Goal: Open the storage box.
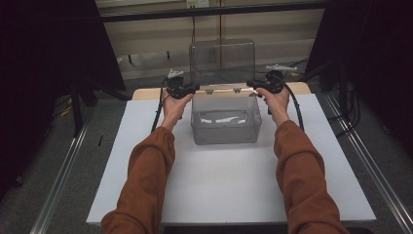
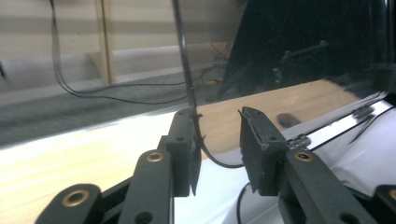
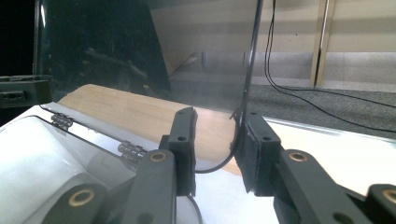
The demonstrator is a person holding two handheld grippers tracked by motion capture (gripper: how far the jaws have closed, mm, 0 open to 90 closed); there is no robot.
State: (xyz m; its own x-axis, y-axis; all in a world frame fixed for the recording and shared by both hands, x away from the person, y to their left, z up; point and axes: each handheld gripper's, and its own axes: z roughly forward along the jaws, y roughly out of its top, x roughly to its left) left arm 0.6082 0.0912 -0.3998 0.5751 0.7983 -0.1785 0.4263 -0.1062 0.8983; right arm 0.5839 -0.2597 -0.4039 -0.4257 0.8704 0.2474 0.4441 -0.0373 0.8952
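A clear plastic box (image 1: 225,127) stands on the white sheet (image 1: 224,180), its clear hinged lid (image 1: 222,61) raised upright at the back. My left gripper (image 1: 196,87) is at the lid's lower left corner and my right gripper (image 1: 249,84) at its lower right corner. In the left gripper view the lid's thin edge (image 2: 184,60) runs down beside one finger (image 2: 182,140), and the other finger stands well clear, so the left gripper (image 2: 217,116) is open. In the right gripper view the lid's edge (image 3: 252,51) lies against one pad (image 3: 254,144) of the right gripper (image 3: 217,114), the other pad apart: open.
A wooden board (image 1: 146,92) shows under the sheet's far edge. The lid's hinges (image 3: 133,150) sit along the box's back rim. Cables (image 2: 74,88) lie on the grey floor behind the table. Metal rails (image 1: 63,170) run along both sides.
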